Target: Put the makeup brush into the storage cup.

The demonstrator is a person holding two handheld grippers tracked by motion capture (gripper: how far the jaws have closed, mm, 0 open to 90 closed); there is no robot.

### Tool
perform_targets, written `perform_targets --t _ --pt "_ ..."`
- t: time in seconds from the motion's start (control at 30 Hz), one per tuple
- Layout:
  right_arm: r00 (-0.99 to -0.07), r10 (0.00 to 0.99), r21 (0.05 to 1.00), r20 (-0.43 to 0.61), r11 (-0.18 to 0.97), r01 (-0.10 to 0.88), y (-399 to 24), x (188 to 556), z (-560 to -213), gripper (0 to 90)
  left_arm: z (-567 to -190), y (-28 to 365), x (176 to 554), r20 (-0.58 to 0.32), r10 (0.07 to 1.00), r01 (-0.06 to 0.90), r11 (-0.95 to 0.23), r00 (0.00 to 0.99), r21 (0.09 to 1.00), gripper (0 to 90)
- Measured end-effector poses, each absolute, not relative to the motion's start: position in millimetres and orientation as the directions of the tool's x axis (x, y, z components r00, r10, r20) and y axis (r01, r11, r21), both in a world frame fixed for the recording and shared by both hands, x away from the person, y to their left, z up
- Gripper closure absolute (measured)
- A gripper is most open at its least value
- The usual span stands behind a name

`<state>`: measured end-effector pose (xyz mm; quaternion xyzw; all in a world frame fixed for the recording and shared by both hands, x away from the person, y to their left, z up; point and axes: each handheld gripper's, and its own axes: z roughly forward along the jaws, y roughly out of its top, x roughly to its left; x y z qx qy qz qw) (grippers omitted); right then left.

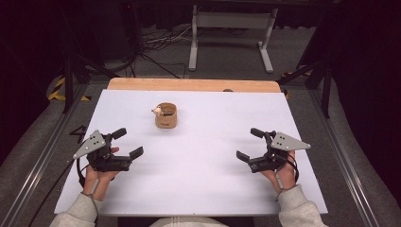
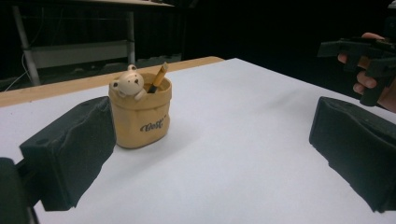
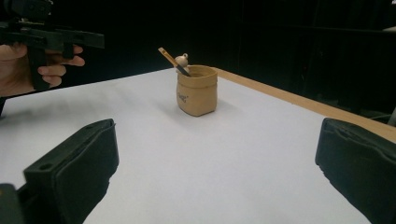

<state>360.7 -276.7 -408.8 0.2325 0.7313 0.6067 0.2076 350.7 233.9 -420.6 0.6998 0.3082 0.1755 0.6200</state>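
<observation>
Dark curtains and a grey floor surround a white worktop (image 1: 198, 179) with a wooden strip along its far edge. On it, toward the far middle, stands a small tan pot (image 1: 166, 116) with a bear figure on its rim and a pencil (image 2: 157, 78) leaning inside. The left tongs (image 1: 128, 143) and the right tongs (image 1: 249, 144) rest at the near corners, well apart from the pot, each with its jaws spread and nothing between them. By my reading, nothing is begun: pot and pencil sit untouched, and the reach and the grasp are all left to do.
</observation>
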Motion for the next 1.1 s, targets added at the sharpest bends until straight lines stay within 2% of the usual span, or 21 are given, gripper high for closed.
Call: perform_targets --t 0.2,0.3,0.57,1.1 --pt "-0.801 0.598 0.986 -0.039 0.154 0.067 -279.8 356.0 -412.1 0.0 -426.5 234.4 346.5 -0.108 0.644 0.196 -0.066 0.757 0.978 1.4" --pt "-0.814 0.581 0.995 -0.011 0.089 0.050 -283.3 353.3 -417.0 0.0 -429.2 234.0 345.0 -0.106 0.640 0.187 -0.060 0.761 0.981 1.3" --pt "-0.798 0.601 0.993 -0.036 0.114 0.042 -287.1 351.6 -427.2 0.0 -436.3 228.1 341.2 -0.062 0.633 0.168 -0.109 0.772 0.980 1.2" --pt "-0.783 0.621 0.991 -0.023 0.119 0.066 -290.4 350.3 -436.8 0.0 -441.4 234.7 342.0 -0.080 0.645 0.175 -0.085 0.760 0.981 1.1"
